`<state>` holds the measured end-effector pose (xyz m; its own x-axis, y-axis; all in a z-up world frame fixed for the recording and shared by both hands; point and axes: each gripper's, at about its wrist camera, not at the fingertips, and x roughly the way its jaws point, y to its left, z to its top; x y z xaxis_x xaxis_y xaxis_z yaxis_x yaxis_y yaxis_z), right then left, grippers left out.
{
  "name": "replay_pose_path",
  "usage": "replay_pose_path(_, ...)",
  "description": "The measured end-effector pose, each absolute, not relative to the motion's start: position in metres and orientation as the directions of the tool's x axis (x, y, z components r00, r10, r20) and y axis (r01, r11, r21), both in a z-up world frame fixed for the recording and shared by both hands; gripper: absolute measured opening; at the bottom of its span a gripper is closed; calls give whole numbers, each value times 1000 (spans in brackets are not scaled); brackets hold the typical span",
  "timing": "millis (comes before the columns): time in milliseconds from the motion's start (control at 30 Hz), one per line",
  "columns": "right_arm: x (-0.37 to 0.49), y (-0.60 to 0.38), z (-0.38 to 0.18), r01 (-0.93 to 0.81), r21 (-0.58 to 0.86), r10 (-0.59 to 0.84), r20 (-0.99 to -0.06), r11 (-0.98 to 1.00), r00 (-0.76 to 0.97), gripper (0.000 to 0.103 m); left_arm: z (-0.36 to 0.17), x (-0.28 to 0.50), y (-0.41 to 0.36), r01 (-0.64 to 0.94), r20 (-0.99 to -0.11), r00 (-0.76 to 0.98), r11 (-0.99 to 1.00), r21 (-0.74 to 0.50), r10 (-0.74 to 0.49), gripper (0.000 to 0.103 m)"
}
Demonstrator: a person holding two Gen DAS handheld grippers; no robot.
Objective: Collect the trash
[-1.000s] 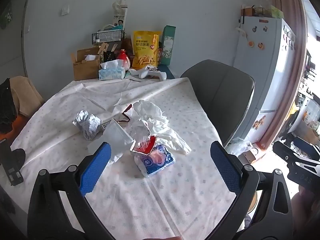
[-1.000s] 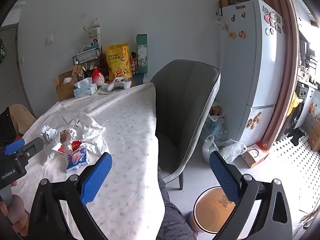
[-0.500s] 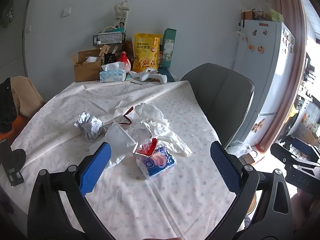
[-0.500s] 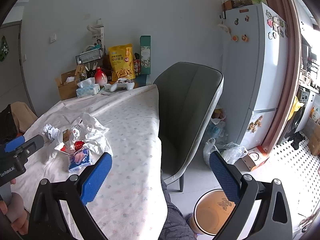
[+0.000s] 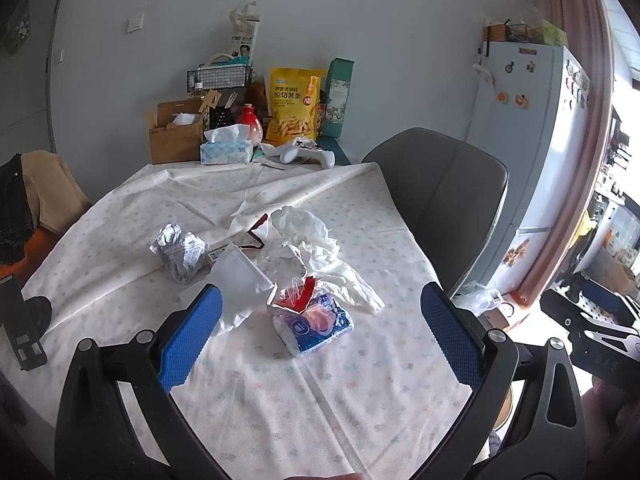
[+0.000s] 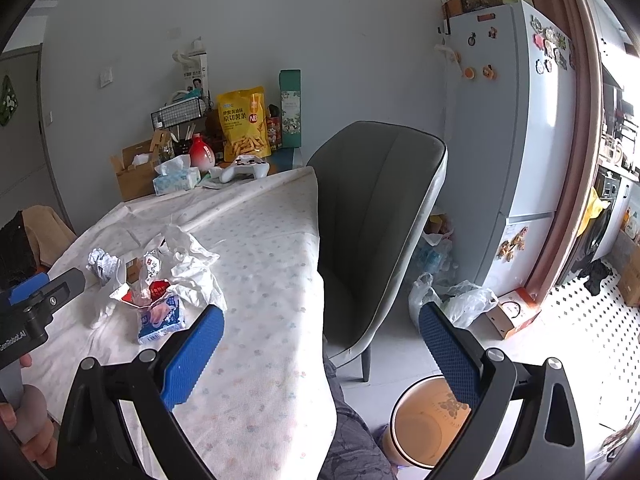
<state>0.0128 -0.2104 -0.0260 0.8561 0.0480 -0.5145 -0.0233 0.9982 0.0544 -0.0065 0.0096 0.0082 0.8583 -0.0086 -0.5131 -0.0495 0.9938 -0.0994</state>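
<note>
Slightly farther ahead than before, the trash pile [image 5: 288,268] is seen between the wide-open fingers of the left gripper [image 5: 320,332], while from the right gripper [image 6: 320,340], also spread wide, it is seen off to the left, with the bin [image 6: 424,424] just below.

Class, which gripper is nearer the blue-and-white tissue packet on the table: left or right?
Left. The left gripper hangs open directly before the blue-and-white tissue packet; the right gripper sits off the table edge, over the bin side.

waste bin [image 6: 420,432] partly behind right jaws, snack-bag [image 5: 294,104] lettering illegible
</note>
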Motion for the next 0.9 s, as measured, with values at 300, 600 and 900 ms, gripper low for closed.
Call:
replay_pose_path(300, 14, -213, -29, -18, 61, 47, -519, 998, 853, 96, 6, -6, 7, -50, -521, 854, 994, -102, -10, 99)
replay_pose_path(600, 14, -214, -30, -18, 63, 48, -520, 998, 853, 96, 6, -4, 7, -51, -525, 851, 993, -102, -10, 99)
replay_pose_path(900, 14, -214, -30, -18, 61, 48, -520, 998, 853, 96, 4, -6, 7, -52, -528, 849, 993, -105, -12, 99)
